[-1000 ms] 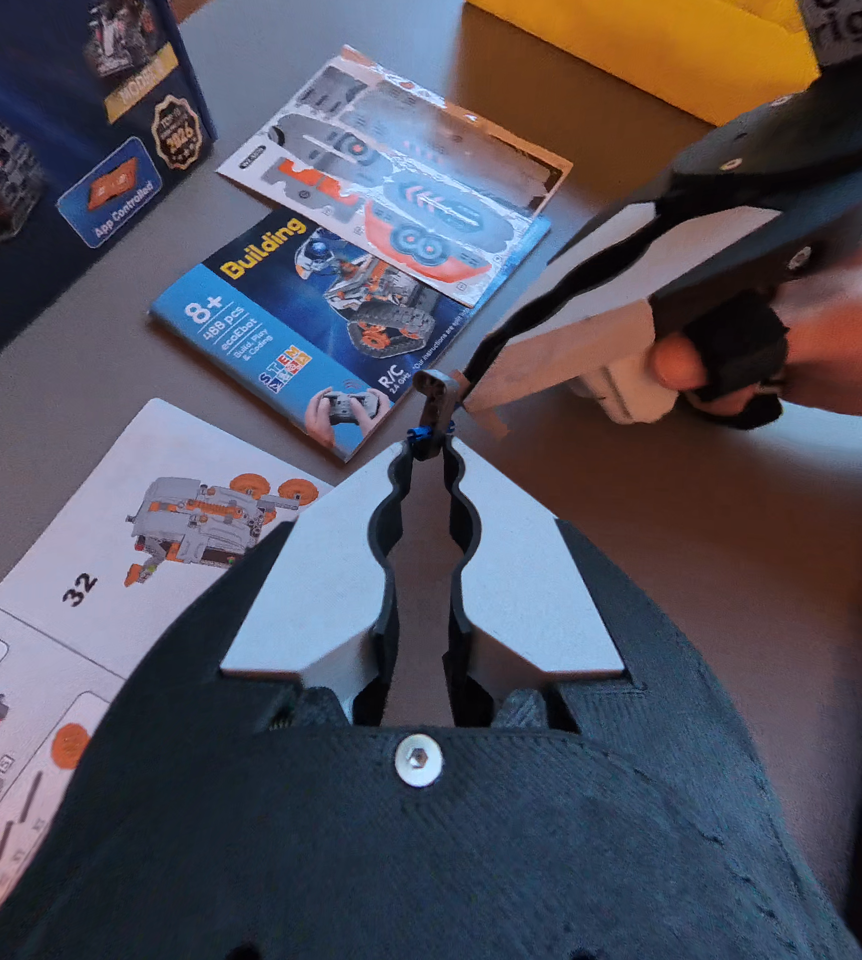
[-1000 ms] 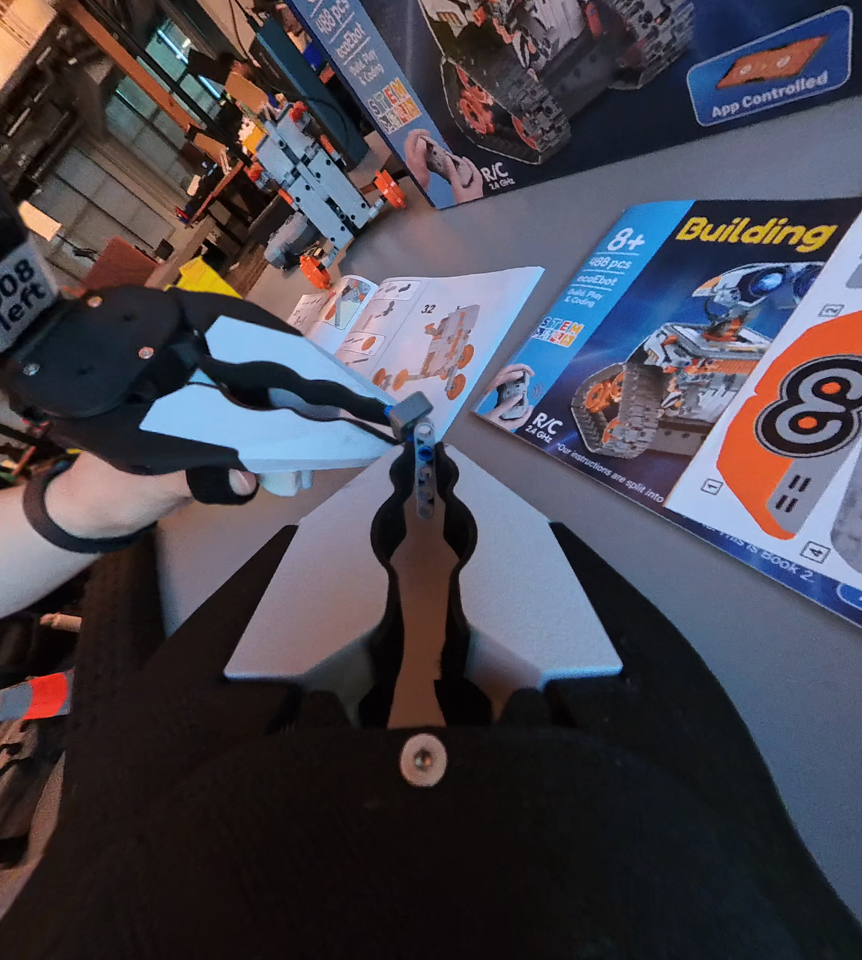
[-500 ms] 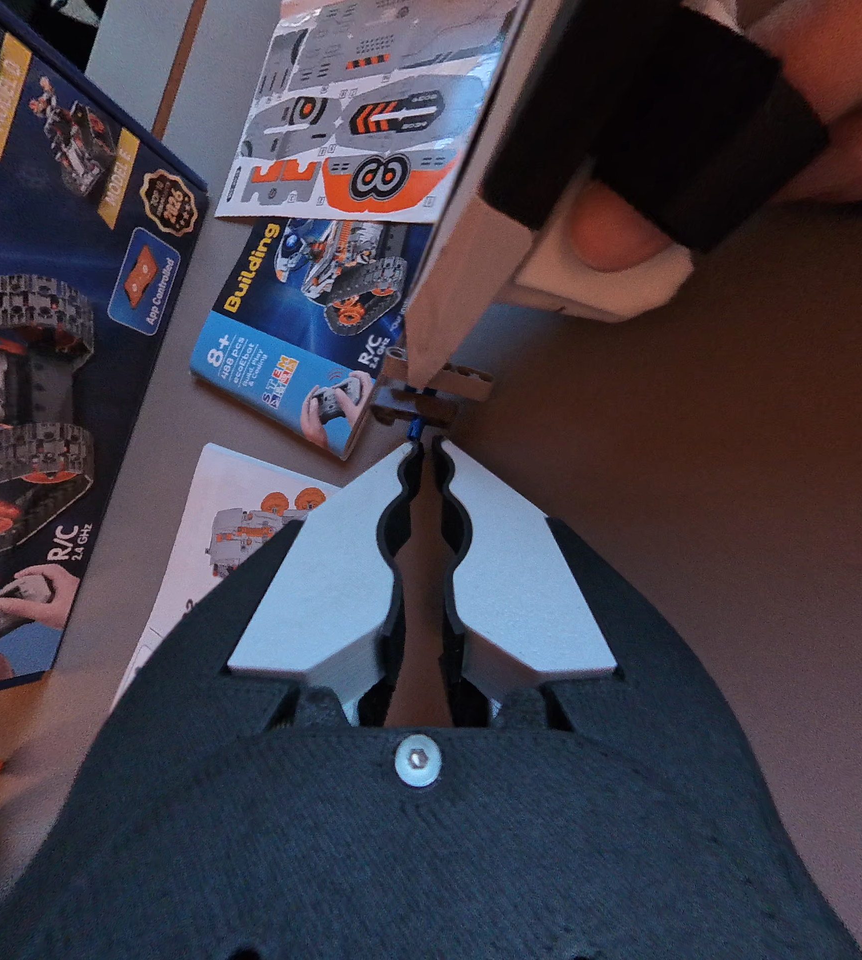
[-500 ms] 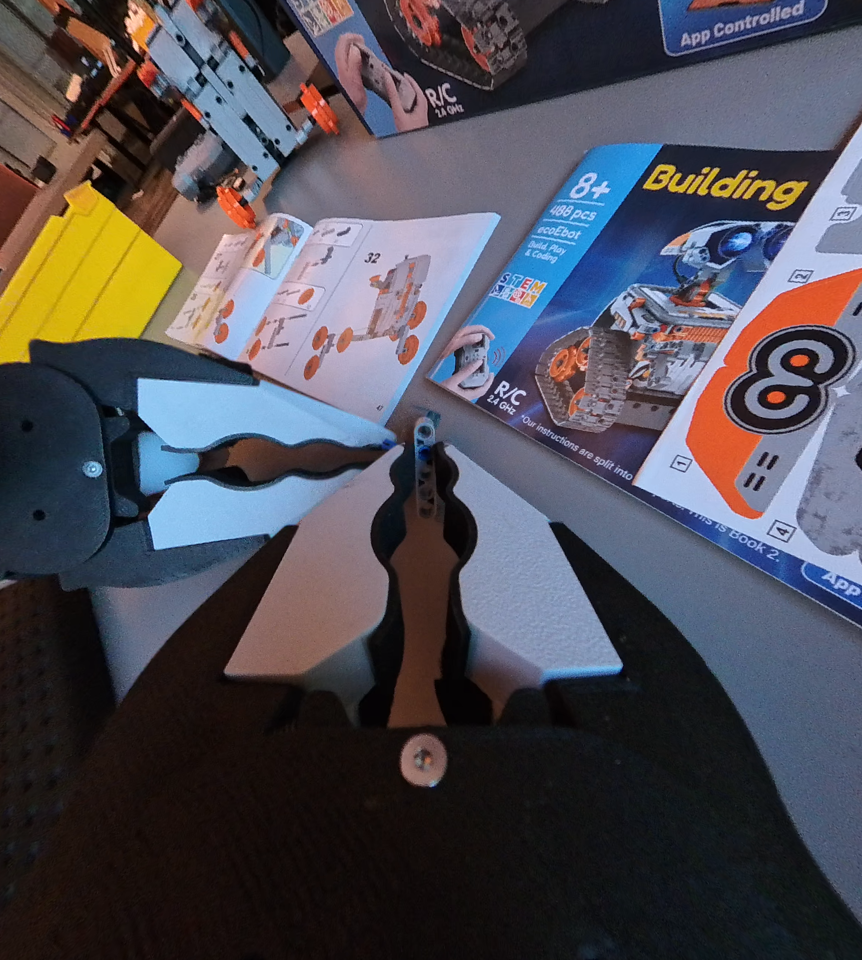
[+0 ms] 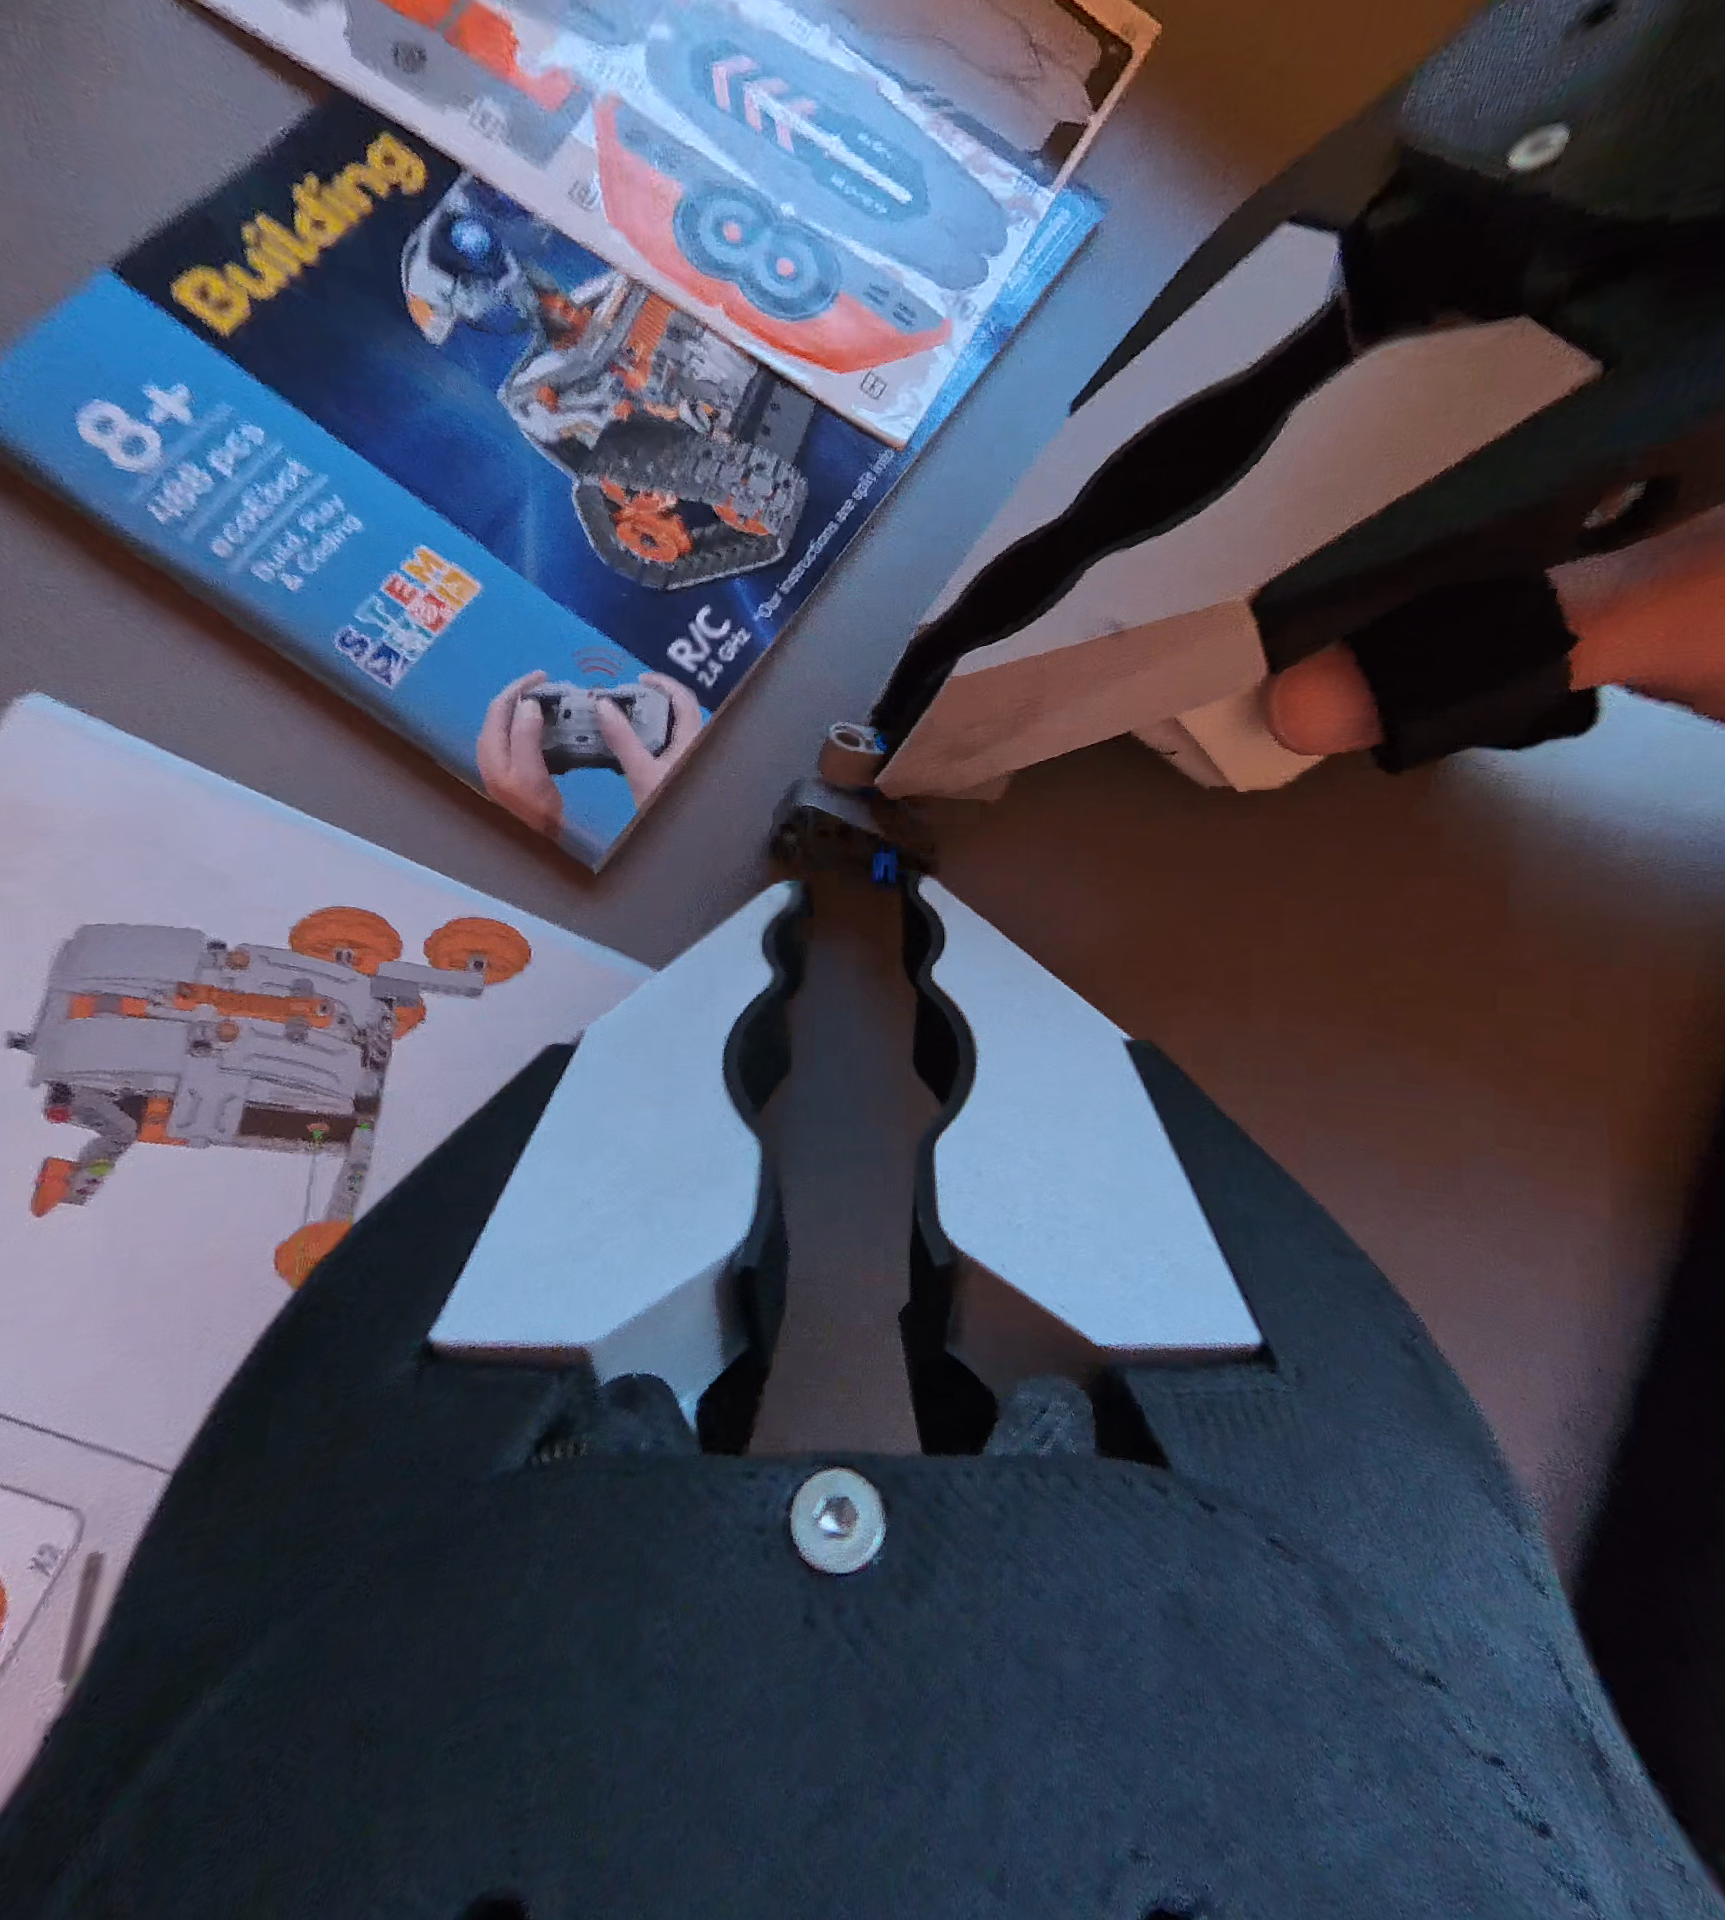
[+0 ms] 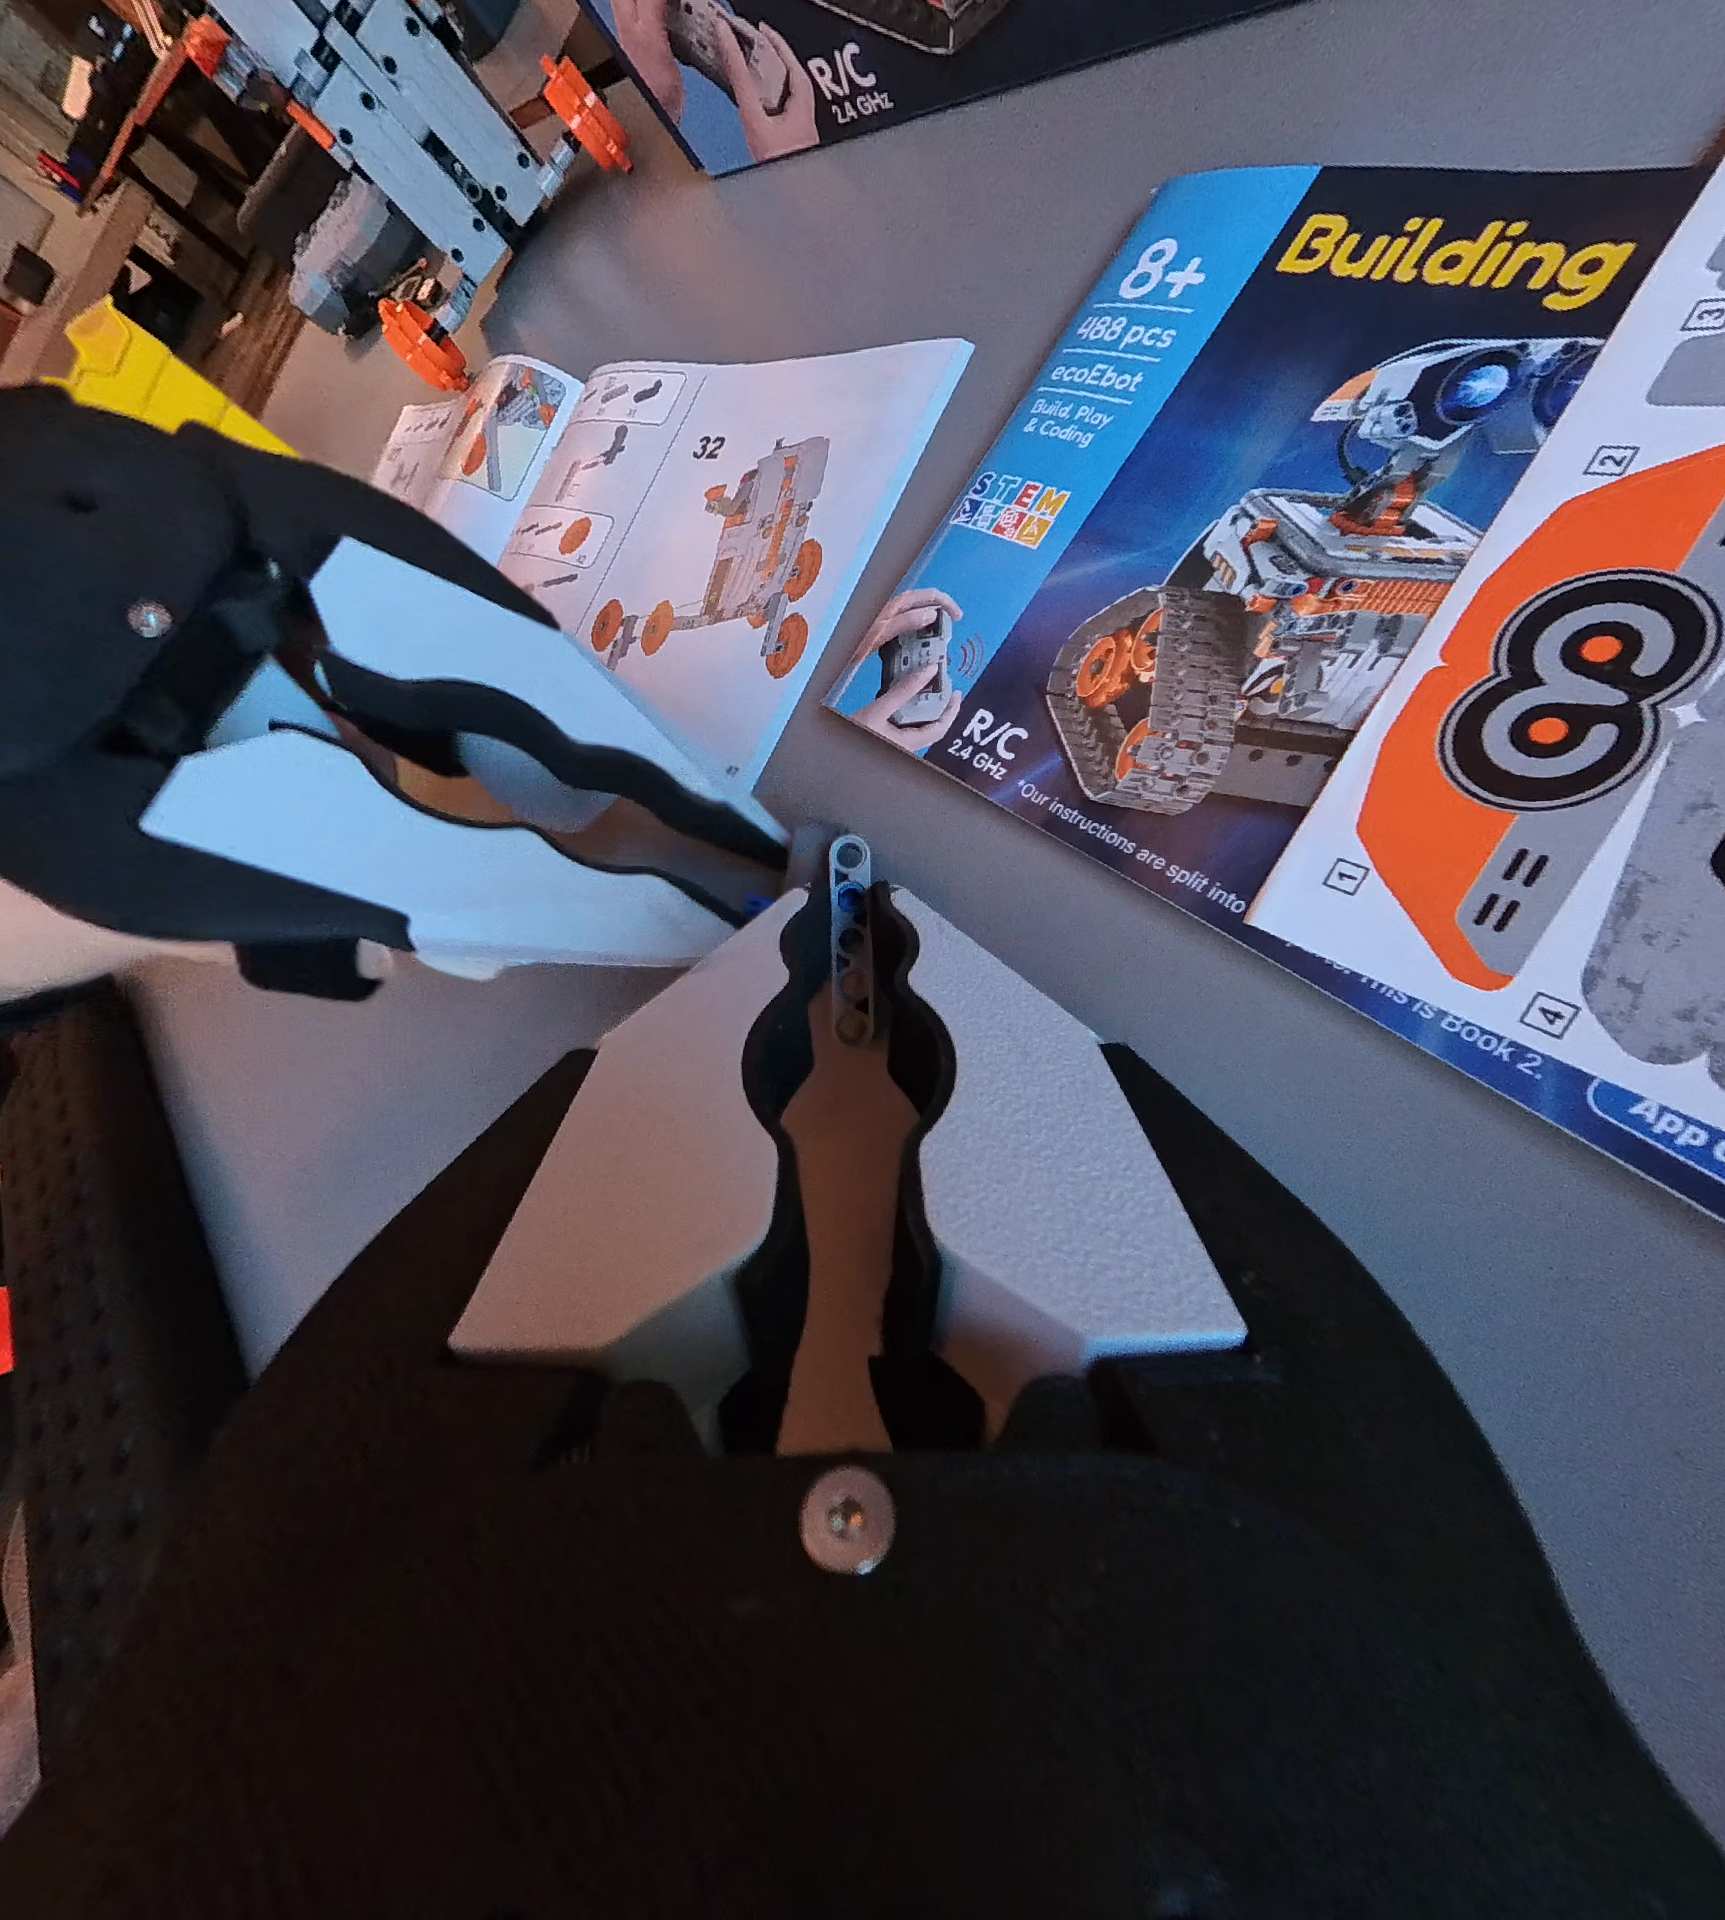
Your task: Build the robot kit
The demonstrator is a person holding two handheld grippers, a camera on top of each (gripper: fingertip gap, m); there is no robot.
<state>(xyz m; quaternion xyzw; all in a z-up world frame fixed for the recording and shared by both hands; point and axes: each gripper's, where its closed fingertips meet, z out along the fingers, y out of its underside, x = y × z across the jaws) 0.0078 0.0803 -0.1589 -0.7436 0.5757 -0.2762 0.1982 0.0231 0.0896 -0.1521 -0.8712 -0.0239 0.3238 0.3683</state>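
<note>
My right gripper (image 6: 847, 904) is shut on a light grey holed beam (image 6: 850, 966) that sticks out past its tips. In the left wrist view it comes in from the upper right (image 5: 879, 743) with the beam (image 5: 847, 740) at its tips, just above the grey table (image 5: 1253, 1039). A dark grey piece (image 5: 822, 821) with a blue pin (image 5: 884, 862) sits on the beam's end. My left gripper (image 5: 856, 894) has its jaws a little apart. Its tips are right at the dark piece and the pin, and I see no grip on them. It also shows in the right wrist view (image 6: 764, 883).
A blue booklet (image 5: 422, 447) and a sticker sheet (image 5: 785, 156) lie beyond the grippers. An open instruction book (image 5: 162, 1039) lies to the left. The right wrist view shows a toy box (image 6: 837, 62), a grey and orange built model (image 6: 422, 135) and a yellow bin (image 6: 151, 384). Both grippers' tips are close together, under 4 cm apart.
My left gripper's jaws have widened; they were pinched on the blue pin before. The right gripper has swung back to the upper right, still holding the beam.
</note>
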